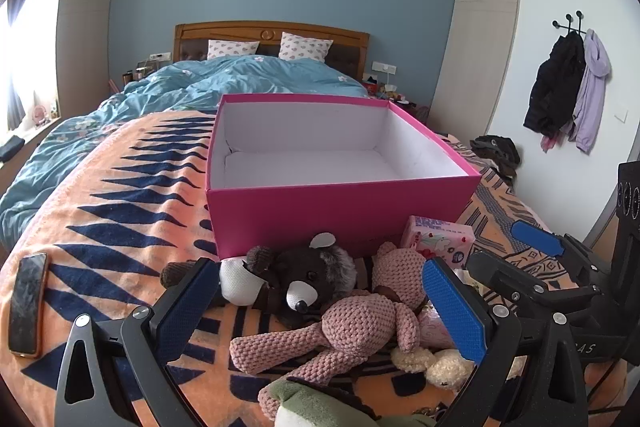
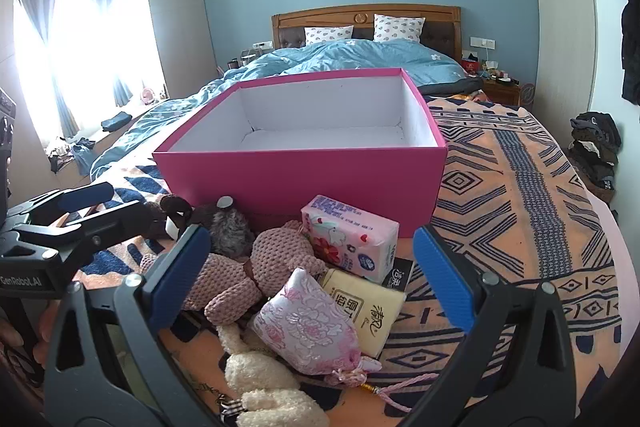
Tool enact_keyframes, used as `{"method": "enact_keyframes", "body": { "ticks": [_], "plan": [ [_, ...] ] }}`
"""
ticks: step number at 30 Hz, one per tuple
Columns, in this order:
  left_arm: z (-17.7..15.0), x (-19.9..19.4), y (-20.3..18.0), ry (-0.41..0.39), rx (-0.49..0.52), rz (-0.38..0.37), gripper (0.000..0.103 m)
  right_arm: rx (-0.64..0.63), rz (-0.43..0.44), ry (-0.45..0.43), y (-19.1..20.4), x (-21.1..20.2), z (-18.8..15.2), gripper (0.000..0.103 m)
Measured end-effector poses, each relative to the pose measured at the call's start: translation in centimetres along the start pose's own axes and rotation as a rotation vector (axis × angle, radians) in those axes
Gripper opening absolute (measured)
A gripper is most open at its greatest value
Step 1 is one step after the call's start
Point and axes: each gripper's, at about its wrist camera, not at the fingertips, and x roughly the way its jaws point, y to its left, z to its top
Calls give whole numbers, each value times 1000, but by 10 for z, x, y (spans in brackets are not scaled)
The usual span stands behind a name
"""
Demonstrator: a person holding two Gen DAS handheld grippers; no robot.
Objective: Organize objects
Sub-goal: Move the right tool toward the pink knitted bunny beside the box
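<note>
An empty pink box [image 1: 340, 211] [image 2: 300, 179] stands on the patterned bedspread. In front of it lies a heap: a dark koala plush [image 1: 304, 275] [image 2: 228, 231], a pink knitted bear [image 1: 352, 323] [image 2: 256, 267], a pink tissue pack [image 1: 440, 239] [image 2: 352, 243], a yellow tissue pack [image 2: 368, 311], a pink embroidered pouch [image 2: 312, 323] and a cream plush [image 1: 436, 367] [image 2: 260, 387]. My left gripper [image 1: 320, 311] is open over the koala and the knitted bear. My right gripper [image 2: 312, 275] is open over the pouch and the tissue packs. Neither holds anything.
A phone [image 1: 28, 303] lies on the bedspread at the left. A green plush [image 1: 316, 407] sits at the bottom edge. The blue duvet [image 1: 224, 83] and pillows lie behind the box. Clothes are piled right of the bed [image 2: 592, 147].
</note>
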Motion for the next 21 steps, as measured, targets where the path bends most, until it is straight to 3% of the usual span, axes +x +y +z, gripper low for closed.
{"method": "enact_keyframes", "body": {
  "ticks": [21],
  "plan": [
    [-4,2,3,15,-11,-2,103,19,39,9,0,4,-4,102]
  ]
}}
